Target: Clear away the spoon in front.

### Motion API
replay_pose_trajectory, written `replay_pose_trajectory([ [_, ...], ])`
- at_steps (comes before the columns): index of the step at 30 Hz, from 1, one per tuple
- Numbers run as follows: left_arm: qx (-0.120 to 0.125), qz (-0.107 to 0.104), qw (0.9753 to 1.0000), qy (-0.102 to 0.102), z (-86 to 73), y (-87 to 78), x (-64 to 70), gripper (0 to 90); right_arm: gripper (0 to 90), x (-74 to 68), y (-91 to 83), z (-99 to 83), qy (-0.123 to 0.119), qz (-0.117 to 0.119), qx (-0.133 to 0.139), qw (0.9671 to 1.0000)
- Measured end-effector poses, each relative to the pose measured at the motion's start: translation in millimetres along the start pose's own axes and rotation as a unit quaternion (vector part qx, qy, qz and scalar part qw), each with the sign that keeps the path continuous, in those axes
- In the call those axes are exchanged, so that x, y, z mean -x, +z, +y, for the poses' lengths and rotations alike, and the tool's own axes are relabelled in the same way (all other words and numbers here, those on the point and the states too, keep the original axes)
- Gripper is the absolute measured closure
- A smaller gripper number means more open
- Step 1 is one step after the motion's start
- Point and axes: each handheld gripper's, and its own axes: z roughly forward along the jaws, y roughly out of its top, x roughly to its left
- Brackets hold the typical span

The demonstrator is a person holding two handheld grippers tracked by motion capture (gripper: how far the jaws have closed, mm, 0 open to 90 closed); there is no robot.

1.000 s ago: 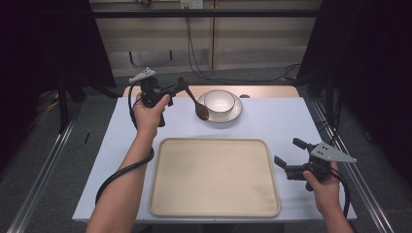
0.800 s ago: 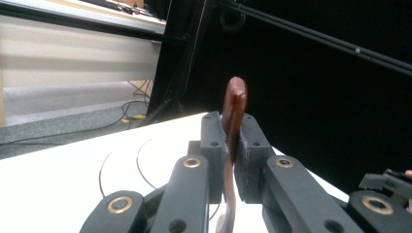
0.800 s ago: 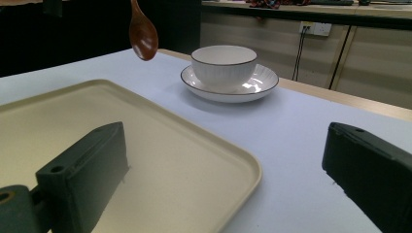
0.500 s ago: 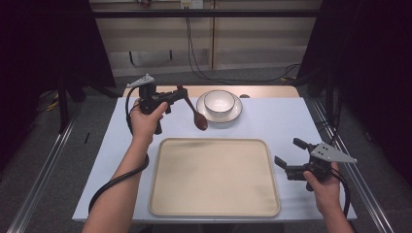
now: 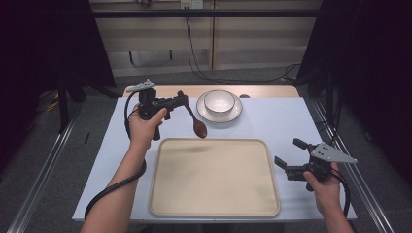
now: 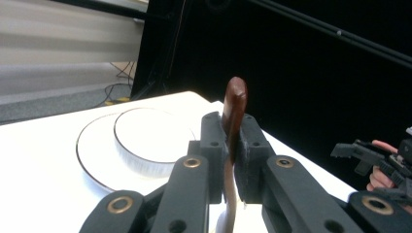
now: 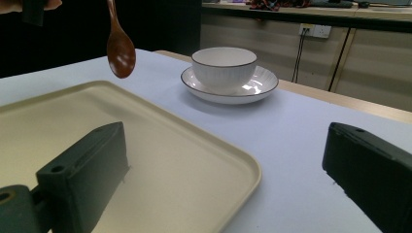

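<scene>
My left gripper [image 5: 180,101] is shut on the handle of a dark brown wooden spoon [image 5: 193,119], held in the air with its bowl hanging down over the far edge of the beige tray [image 5: 214,204]. From the left gripper view the spoon handle [image 6: 233,111] stands clamped between the two black jaws. A white bowl [image 5: 219,101] sits on a white plate [image 5: 231,115] at the far middle of the table. My right gripper [image 5: 287,158] rests open by the tray's right edge, with nothing between its jaws. In the right gripper view the spoon [image 7: 120,53] hangs left of the bowl [image 7: 224,63].
The table has a white top [image 5: 291,121] with a wooden strip along its far edge. Dark curtains stand on both sides, and cables lie on the floor behind the table.
My left gripper has carried the spoon away from the bowl, toward me and slightly left, so that its bowl now hangs over the tray's far edge. The right gripper has stayed put.
</scene>
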Motion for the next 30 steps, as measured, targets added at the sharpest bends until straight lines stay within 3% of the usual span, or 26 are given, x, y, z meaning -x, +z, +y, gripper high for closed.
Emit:
replay_pose_trajectory([
  [18,-0.031,-0.023,0.9988,-0.031,-9.3,-11.8,6.5,83.7,2.2,-1.5,-0.5,0.6,-0.005,0.003,0.006,1.0000],
  [30,-0.055,-0.057,0.9961,-0.039,-9.3,-12.6,18.0,83.7,2.3,-2.1,0.3,0.6,-0.005,0.004,0.010,0.9999],
])
